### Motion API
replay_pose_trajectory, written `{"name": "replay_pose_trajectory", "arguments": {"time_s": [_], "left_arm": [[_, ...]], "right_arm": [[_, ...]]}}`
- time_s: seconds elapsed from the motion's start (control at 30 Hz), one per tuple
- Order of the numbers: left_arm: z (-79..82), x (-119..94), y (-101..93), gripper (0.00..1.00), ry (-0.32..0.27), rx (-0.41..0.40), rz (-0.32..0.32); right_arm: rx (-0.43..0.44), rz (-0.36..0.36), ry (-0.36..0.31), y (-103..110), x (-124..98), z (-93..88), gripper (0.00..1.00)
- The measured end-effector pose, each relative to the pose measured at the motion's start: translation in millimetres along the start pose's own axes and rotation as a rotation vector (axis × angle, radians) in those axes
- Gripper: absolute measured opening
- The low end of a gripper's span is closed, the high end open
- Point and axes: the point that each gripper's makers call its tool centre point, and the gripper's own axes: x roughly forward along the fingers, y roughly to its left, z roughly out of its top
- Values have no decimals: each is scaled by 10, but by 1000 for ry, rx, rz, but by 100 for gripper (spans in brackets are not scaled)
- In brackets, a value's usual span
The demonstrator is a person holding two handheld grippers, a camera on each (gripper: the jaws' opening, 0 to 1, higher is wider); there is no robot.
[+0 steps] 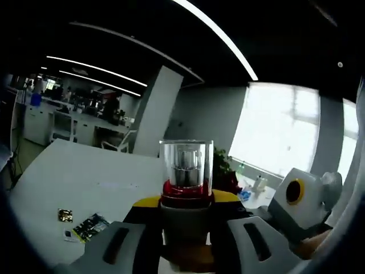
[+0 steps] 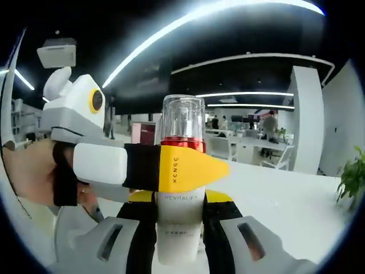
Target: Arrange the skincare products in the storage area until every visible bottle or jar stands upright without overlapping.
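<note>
Both tongs, left (image 1: 186, 240) and right (image 2: 179, 240), grip one upright clear-capped bottle (image 2: 181, 171) between them.

Bare table (image 1: 85, 171) beyond small packets (image 1: 85, 227).

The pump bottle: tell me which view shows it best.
The right gripper view. There the pump bottle shows its clear cap, red collar and white body with "REVITALIFT" lettering, crossed by the left gripper and held in the right gripper. The left gripper view shows mainly its cap and collar, body hidden behind the fingers.
</note>
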Motion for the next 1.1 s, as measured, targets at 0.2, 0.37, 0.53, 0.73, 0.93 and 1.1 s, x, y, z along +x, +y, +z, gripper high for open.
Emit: {"name": "replay_pose_trajectory", "arguments": {"time_s": [0.2, 0.37, 0.53, 0.73, 0.93, 1.1], "left_arm": [[26, -51, -162, 26, 33, 55, -193], [35, -182, -371, 26, 84, 105, -416], [59, -290, -590, 26, 86, 139, -569], [-18, -383, -670, 26, 114, 174, -685], [-143, -325, -642, 26, 168, 227, -692], [-257, -268, -680, 26, 186, 281, -689]], "right_arm": [[-7, 155, -41, 97, -71, 74, 32], [46, 427, -66, 256, -196, 166, 34], [50, 605, -84, 377, -310, 235, 33], [26, 691, -60, 453, -377, 208, 31], [17, 663, -8, 441, -342, 74, 29], [-2, 640, -18, 374, -375, -20, 28]]}}
